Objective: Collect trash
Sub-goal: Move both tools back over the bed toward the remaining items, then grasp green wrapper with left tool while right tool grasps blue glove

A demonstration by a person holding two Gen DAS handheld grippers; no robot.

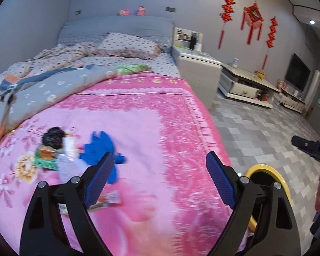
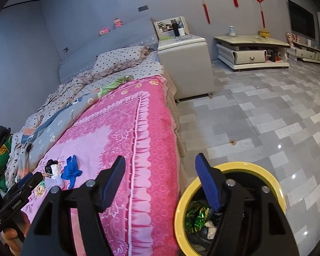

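Trash collection, partly done.
- Yellow bin [image 2: 182, 209]: under right gripper [image 2: 161, 183]; holds green foil, crumpled paper.
- Left gripper [image 1: 160, 166], right gripper: jaws apart, nothing between.
- Remaining: trash pile [image 1: 74, 149] on pink bedspread [image 1: 138, 117], ahead-left of left gripper — blue glove, black wad, wrappers; another wrapper [image 1: 109, 198] beneath its left finger.

Left claw [image 1: 160, 164] and right claw [image 2: 162, 170] agape, both empty.

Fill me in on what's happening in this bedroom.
A person with a gripper in each hand is clearing trash off the pink bedspread into a yellow-rimmed bin on the floor beside the bed. Both the left gripper and right gripper are open and empty. The bin already holds wrappers; a blue glove, black clump and packets still lie on the bed.
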